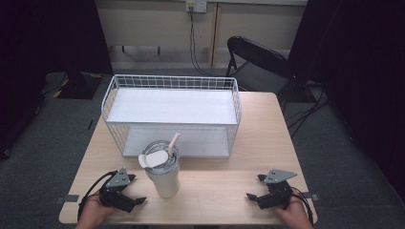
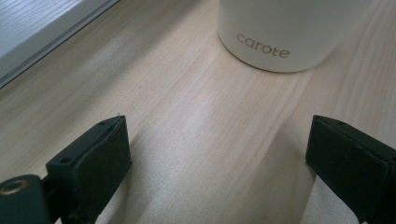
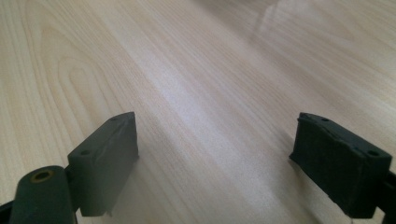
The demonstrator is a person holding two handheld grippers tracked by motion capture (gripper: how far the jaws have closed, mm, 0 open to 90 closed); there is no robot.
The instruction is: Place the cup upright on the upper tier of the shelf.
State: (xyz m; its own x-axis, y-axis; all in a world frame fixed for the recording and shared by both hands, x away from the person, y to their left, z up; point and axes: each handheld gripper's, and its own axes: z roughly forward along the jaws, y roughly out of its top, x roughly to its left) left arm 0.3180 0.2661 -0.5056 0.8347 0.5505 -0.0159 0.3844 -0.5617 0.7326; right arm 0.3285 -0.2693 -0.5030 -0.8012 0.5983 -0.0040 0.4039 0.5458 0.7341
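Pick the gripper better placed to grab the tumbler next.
Left. The left gripper sits right beside the white tumbler, jaws open, with the cup's base just ahead in its own view. The right gripper is open too but farther off across bare table.

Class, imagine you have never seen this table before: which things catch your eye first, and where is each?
First, the white tumbler with its straw, standing at the table's near middle, right in front of the white wire rack. Then the two black grippers at the near edge: the left gripper beside the tumbler, the right gripper further off, both open.
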